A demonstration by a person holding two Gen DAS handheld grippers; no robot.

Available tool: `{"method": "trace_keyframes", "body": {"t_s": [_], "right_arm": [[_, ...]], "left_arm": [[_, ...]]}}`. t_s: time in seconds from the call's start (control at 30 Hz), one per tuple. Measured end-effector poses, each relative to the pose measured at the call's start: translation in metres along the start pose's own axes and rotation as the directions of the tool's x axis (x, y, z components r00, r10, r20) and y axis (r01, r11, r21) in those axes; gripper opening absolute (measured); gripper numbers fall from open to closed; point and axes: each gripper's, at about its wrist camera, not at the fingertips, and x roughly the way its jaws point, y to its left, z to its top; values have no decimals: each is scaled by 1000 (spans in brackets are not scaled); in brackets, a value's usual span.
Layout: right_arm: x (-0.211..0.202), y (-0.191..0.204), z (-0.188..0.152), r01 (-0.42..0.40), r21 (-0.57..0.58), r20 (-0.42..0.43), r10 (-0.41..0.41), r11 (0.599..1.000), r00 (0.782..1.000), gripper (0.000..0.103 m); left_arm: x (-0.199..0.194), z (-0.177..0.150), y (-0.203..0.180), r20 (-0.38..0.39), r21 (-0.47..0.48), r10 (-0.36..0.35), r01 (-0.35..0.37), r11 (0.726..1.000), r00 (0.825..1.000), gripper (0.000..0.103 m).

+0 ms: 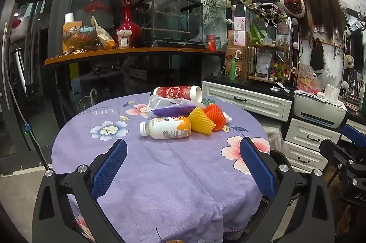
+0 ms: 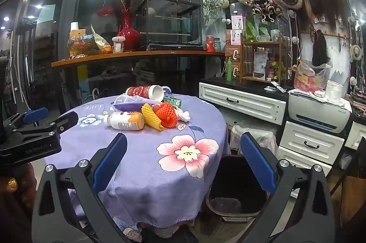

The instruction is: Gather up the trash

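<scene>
Lying together: one bottle, one red can, two foam nets; both tongs gape empty.

Bottle lies on table, before can.

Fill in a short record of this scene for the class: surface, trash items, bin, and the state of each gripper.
surface: round table under a purple floral cloth
trash items: bottle on its side, yellow foam net, orange foam net, plastic bag, red can on its side
bin: black bin on the floor, right of the table, open top
left gripper: open, empty, short of the pile
right gripper: open, empty
</scene>
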Motion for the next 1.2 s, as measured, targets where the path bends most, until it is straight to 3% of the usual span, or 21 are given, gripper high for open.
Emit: {"method": "trace_keyframes", "body": {"t_s": [1.2], "right_arm": [[6,-2,-7,-12,2,-11,12,1000,1000,98]], "left_arm": [[6,-8,-2,-25,-5,-1,0,1000,1000,98]]}}
